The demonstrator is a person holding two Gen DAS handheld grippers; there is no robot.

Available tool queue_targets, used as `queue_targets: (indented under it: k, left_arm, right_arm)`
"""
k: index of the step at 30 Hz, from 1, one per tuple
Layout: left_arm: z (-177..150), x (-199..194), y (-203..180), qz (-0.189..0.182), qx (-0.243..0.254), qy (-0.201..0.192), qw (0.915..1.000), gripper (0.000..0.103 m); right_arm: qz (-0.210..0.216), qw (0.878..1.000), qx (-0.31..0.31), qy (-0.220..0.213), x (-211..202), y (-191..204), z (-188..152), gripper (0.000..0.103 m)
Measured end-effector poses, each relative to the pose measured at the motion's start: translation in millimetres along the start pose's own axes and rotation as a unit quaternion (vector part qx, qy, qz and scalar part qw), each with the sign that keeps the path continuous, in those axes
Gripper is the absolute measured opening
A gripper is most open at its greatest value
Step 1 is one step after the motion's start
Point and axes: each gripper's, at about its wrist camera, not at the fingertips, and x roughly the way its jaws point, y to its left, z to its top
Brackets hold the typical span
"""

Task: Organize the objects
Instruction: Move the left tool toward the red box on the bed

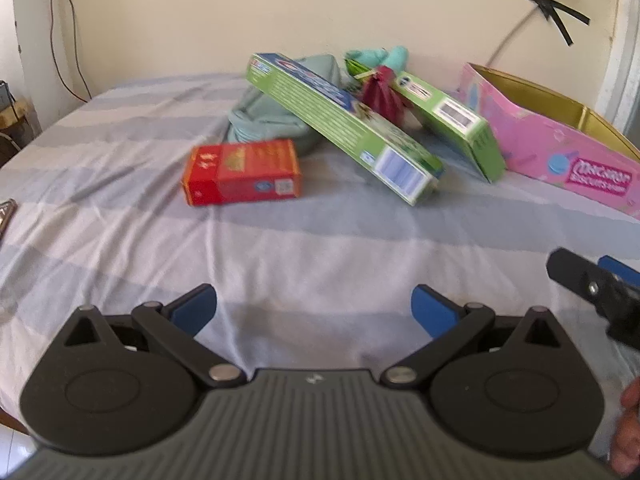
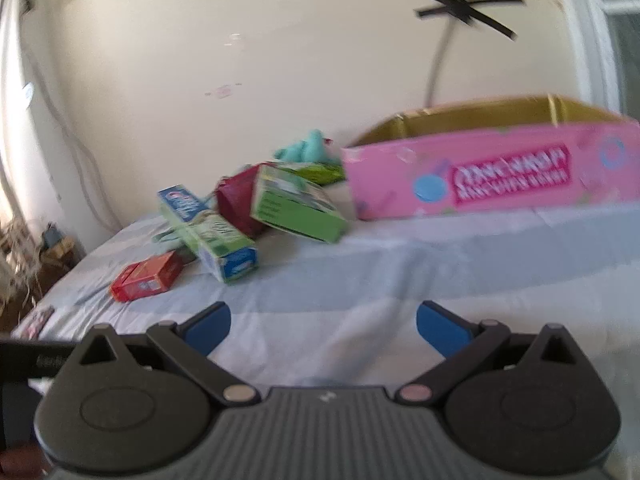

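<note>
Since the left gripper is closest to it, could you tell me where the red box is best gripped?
Grip the red box across its narrow width, near mid-length, coming down from above. It lies flat on the striped sheet, apart from the green boxes, long side facing the open left gripper, so both long faces look reachable.

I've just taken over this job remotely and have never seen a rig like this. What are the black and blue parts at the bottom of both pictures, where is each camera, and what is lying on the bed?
Each picture comes from a camera mounted on a hand-held gripper, looking forward along its two blue-padded fingers. One view shows the left gripper, the other the right gripper. Both are open and hold nothing. On the striped bedsheet lie a red box, a long green toothpaste box leaning on a teal pouch, a second green box, a dark red item and a teal soft item behind. To the right stands an open pink biscuit carton.
</note>
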Motion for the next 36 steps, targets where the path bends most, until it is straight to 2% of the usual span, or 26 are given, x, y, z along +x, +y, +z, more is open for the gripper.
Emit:
queue_targets:
  k: [6, 11, 18, 21, 23, 27, 36]
  left_arm:
    - [6.8, 7.6, 15.9, 0.020, 0.001, -0.022, 0.9995, 0.103]
    - [9.1, 15.7, 27.9, 0.027, -0.007, -0.024, 0.9993, 0.103]
    - [6.3, 27.9, 37.5, 0.025, -0.018, -0.010, 0.9995, 0.103]
    - [5.4, 28.2, 37.8, 0.027, -0.014, -0.018, 0.9994, 0.103]
    - [3.7, 27.7, 37.6, 0.029, -0.013, -0.024, 0.9992, 0.103]
    - [1.5, 27.2, 38.5, 0.029, -0.012, -0.032, 0.9990, 0.103]
    - [4.2, 26.2, 44.4, 0.023, -0.019, -0.036, 0.9989, 0.103]
  right_arm:
    - [0.009, 0.999, -0.044, -0.002, 3.0, 22.1, 4.0, 0.103]
    - [0.020, 0.998, -0.061, 0.005, 11.0, 32.5, 2.7, 0.103]
    - [0.017, 0.998, -0.054, 0.032, 24.0, 32.8, -0.7, 0.103]
    - [0.019, 0.998, -0.023, 0.058, 30.2, 23.2, -1.3, 0.103]
    - [0.030, 0.998, -0.006, 0.055, 28.3, 17.8, -1.1, 0.103]
    - [0.029, 0.998, -0.012, 0.048, 25.3, 19.9, -6.4, 0.103]
    - [0.009, 0.996, -0.057, 0.065, 29.4, 31.5, -5.7, 0.103]
